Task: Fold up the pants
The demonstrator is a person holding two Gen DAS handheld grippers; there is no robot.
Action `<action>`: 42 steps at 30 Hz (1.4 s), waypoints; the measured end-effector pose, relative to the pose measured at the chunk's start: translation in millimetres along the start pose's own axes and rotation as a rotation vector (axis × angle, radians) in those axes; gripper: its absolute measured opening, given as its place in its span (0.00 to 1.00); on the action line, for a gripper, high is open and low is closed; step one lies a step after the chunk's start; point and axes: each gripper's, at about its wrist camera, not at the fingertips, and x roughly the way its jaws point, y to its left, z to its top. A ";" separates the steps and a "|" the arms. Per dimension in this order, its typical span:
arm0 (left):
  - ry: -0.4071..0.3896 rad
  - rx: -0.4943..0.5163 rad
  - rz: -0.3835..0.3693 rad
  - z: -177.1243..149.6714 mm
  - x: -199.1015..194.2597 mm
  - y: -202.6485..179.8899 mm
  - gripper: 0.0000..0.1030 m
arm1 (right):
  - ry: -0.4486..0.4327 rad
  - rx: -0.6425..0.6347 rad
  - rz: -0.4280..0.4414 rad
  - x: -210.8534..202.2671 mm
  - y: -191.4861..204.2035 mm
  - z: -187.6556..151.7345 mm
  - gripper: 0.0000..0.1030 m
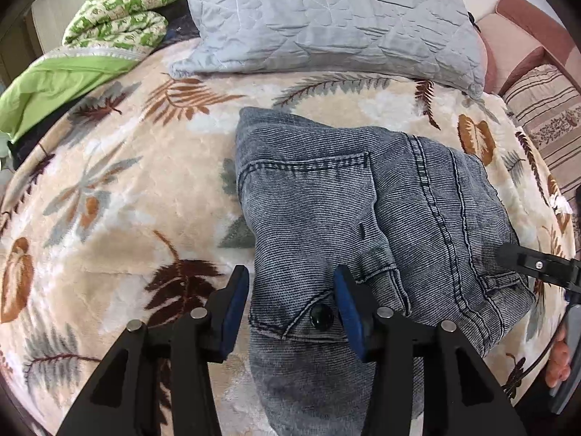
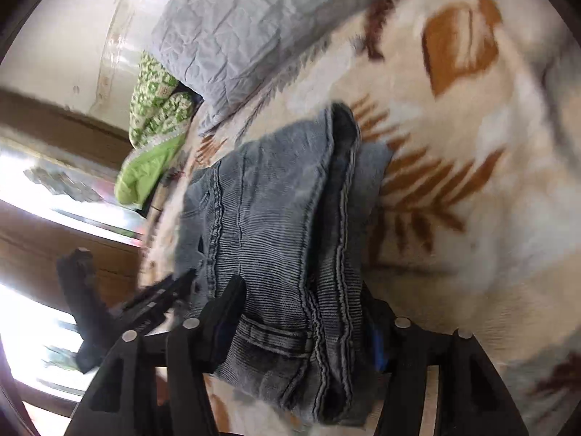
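Lying folded on the leaf-print blanket (image 1: 120, 218) of the bed, the grey pants (image 1: 363, 200) sit at 6 o'clock from the quilted pillow (image 1: 326, 18). Left tool (image 1: 292, 309) straddles the buttoned waistband (pads apart, released). Right tool (image 2: 303, 330) also brackets the denim; its grip cannot be told.

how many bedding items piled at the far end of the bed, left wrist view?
2: a grey quilted pillow at the far middle and a green patterned quilt at its left. More may be hidden behind them.
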 end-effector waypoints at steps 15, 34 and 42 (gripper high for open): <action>-0.332 0.062 0.162 -13.5 -140.5 -17.7 0.68 | -0.163 -0.224 -0.102 -68.0 88.1 -50.3 0.70; -0.597 0.041 0.320 -65.6 -298.3 -28.3 0.99 | -0.476 -0.502 -0.205 -204.6 219.6 -128.7 0.76; -0.675 -0.004 0.330 -79.5 -349.2 -26.7 1.00 | -0.586 -0.583 -0.235 -250.9 255.5 -156.6 0.80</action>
